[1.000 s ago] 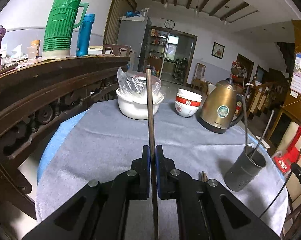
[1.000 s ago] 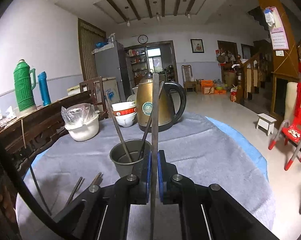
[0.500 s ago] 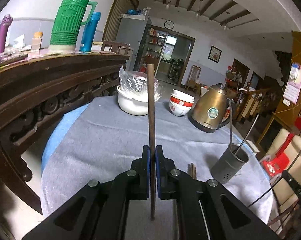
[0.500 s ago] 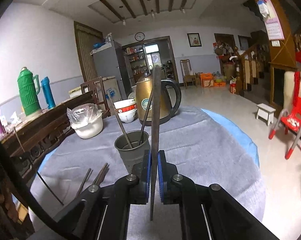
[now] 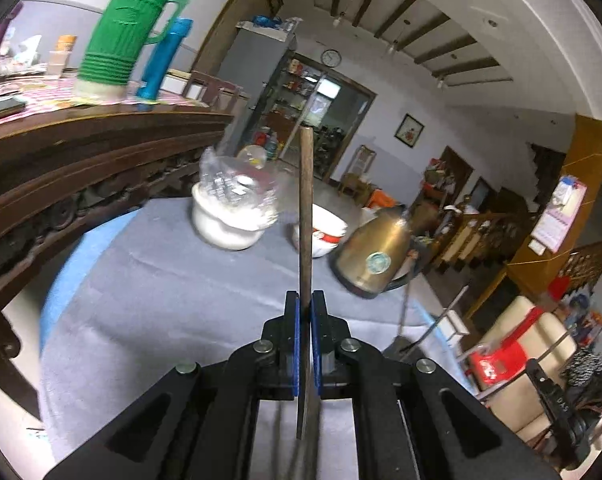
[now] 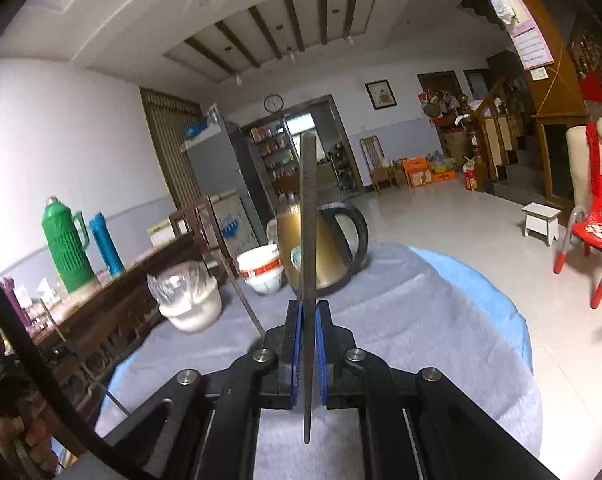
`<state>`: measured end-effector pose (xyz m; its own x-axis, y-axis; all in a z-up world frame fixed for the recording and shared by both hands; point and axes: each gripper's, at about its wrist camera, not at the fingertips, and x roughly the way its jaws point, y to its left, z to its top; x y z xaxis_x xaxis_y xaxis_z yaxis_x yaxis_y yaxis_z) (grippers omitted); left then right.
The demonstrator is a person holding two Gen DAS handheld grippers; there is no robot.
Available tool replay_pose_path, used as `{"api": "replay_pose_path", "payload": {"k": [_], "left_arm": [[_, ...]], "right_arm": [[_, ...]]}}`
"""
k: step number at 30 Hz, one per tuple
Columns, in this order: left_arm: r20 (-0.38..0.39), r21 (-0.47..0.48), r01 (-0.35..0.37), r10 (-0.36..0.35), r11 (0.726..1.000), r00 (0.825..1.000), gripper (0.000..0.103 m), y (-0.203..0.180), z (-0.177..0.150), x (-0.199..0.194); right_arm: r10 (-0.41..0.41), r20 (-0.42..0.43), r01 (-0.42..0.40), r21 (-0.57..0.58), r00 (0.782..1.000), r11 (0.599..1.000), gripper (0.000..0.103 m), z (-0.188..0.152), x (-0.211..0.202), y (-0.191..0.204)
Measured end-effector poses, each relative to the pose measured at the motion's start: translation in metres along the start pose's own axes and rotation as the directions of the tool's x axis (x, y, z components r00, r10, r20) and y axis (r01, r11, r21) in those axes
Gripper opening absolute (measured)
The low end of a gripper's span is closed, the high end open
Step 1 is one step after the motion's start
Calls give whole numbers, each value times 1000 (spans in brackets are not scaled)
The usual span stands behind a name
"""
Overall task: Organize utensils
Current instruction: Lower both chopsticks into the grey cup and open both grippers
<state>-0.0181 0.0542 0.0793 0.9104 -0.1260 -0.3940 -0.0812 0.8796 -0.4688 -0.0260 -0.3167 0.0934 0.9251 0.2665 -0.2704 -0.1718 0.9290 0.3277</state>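
Between the blue pads of each gripper, left [image 5: 305, 312] and right [image 6: 309, 320], a brown chopstick [image 5: 305, 216] and a grey one [image 6: 308, 216] stand clamped upright, while the holder's rim [image 5: 401, 350] peeks low to the left gripper's right, likely nearer the right gripper.

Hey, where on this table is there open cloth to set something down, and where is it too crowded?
Free: the grey cloth right of the kettle, out to the table's edge, and the near stretch in front of the covered bowl. Crowded: the far side, where covered bowl, stacked bowls and kettle stand in a row.
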Motion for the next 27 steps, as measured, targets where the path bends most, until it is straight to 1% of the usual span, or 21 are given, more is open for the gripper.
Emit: {"api": "replay_pose_path", "payload": {"k": [4,7,12,15,19,27], "left_arm": [[-4,-12,72,-72,997,997,5,-22,15,11],[-2,-7,114,-114,994,994,5,-41,24,21],[-4,15,155,-155,988,988,5,-72,32,43],[-16,31,175,-175,984,984,5,-91,34,60],[-52,80,174,-170,981,984,5,-116,30,90],[-141,134,153,-134,979,981,5,-135,9,139]], "right_arm": [[21,43,-21,2,999,1000,7,19,1,5],[33,63,-33,4,997,999,7,30,7,6],[46,88,-46,0,995,999,7,45,25,11],[51,87,-51,-2,995,999,7,51,41,13],[60,45,-60,-3,997,998,7,54,71,13],[62,-74,-64,-26,995,998,7,42,118,8]]}}
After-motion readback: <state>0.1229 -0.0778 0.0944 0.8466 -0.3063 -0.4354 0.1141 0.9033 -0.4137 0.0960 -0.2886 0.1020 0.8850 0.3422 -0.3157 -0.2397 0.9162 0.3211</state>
